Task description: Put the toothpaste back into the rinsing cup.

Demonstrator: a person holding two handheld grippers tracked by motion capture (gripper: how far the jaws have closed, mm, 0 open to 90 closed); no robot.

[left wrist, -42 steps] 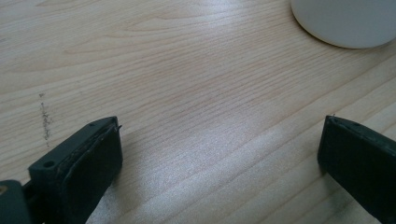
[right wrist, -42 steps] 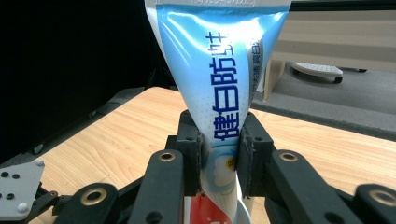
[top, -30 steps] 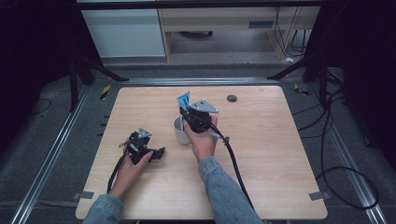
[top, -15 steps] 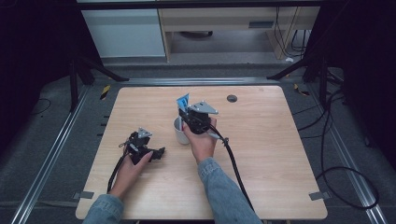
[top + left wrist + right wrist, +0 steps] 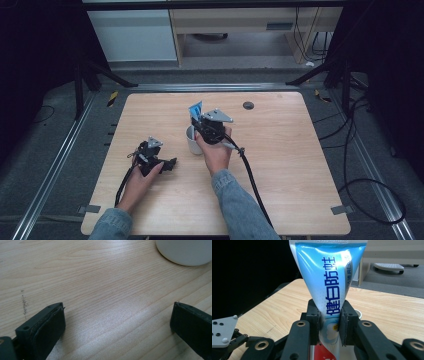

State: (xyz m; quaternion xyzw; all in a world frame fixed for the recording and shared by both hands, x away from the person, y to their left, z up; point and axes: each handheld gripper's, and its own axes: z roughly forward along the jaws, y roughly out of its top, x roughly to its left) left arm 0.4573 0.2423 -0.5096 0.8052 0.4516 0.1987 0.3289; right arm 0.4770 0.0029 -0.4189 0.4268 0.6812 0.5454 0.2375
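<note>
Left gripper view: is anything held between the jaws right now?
No. The left gripper has its jaws wide apart over bare table; the white cup stands farther off.

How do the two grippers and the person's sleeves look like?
Both grippers, left gripper and right gripper, are black, each topped with a grey three-cornered plate and trailing a black cable. The fingers are blocky black pads. The person wears blue denim sleeves.
</note>
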